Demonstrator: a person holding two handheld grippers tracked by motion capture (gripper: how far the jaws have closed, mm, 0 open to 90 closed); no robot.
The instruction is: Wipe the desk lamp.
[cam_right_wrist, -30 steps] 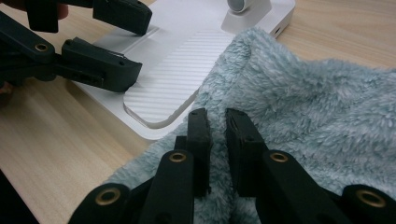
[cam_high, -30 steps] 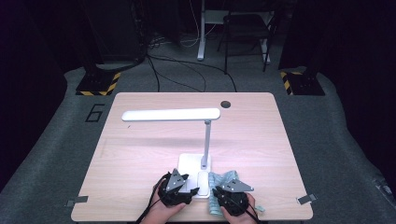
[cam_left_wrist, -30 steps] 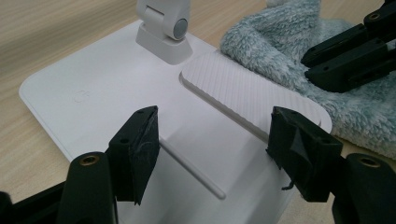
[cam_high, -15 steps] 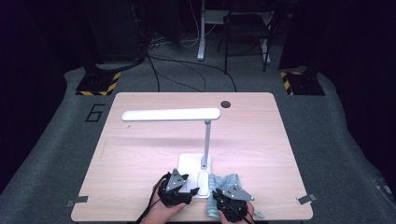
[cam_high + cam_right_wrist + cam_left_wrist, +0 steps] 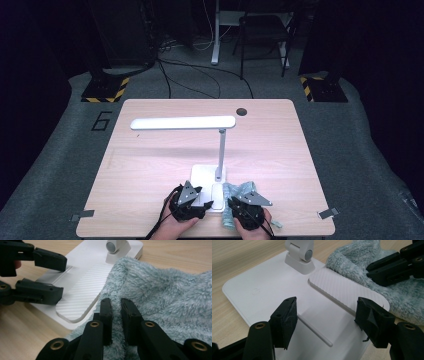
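From the high view, a white desk lamp (image 5: 220, 150) stands on the wooden bench (image 5: 150, 165), its flat base (image 5: 206, 176) close to the bench's near edge. The left tool (image 5: 196, 202) sits on the near left part of that base, held by the person's left hand (image 5: 172, 226). The right tool (image 5: 240, 207) lies just right of the base, over a pale blue-green fluffy cloth (image 5: 239, 191) that touches the base's right edge. The person's right hand (image 5: 250, 227) grips it from below.

In the left gripper view, the left tool (image 5: 325, 315) has its jaws set wide apart, one on each side of the near end of the base (image 5: 262, 295). A thin raised ridge (image 5: 314, 331) on the base runs between them. Whether the pads press on the base's surface I cannot tell; nothing is clamped. The ribbed pad (image 5: 342, 288) of the base lies just beyond, and the cloth (image 5: 362, 260) bunches against its far side, where the right tool (image 5: 394, 265) rests on it.

In the right gripper view, the right tool (image 5: 116, 307) has its jaws drawn nearly together, pinching a fold of the cloth (image 5: 170, 295) between them. The cloth laps against the edge of the base (image 5: 85, 255) beside the ribbed pad (image 5: 82, 290). The left tool (image 5: 61, 277) stands open over the far side of the base, one jaw above its surface and one at its edge.
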